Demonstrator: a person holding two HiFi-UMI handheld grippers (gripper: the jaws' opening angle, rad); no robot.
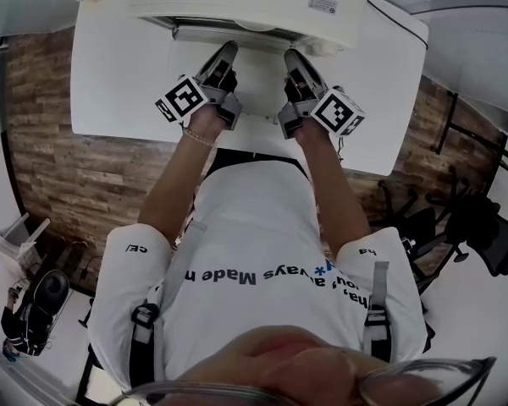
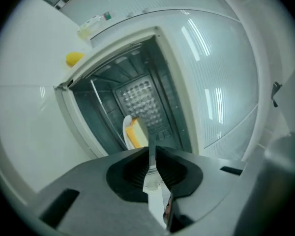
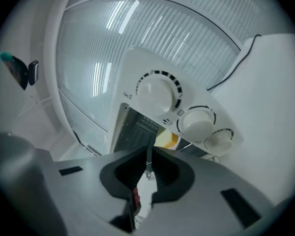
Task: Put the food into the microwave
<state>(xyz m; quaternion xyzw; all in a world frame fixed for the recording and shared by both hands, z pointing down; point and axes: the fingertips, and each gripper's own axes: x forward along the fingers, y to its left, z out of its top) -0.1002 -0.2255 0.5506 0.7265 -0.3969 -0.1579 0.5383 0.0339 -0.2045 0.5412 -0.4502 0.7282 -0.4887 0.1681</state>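
A white microwave [image 1: 245, 2] stands on a white table [image 1: 118, 83], and its cavity [image 2: 123, 102] is open toward me. Inside it a yellow block of food [image 2: 137, 132] lies on a small white plate [image 2: 127, 125]; the food [image 3: 168, 139] also shows through the opening in the right gripper view. My left gripper [image 1: 227, 51] [image 2: 151, 152] is just in front of the opening, shut with nothing in it. My right gripper [image 1: 293, 57] [image 3: 148, 154] hangs beside it, below the control knobs [image 3: 158, 93], also shut and empty.
A small yellow object [image 2: 73, 58] and a clear bottle [image 2: 91, 26] sit on the table left of the microwave. A dark cable [image 3: 231, 73] runs behind the control panel. Office chairs [image 1: 483, 235] stand on the wooden floor at the right.
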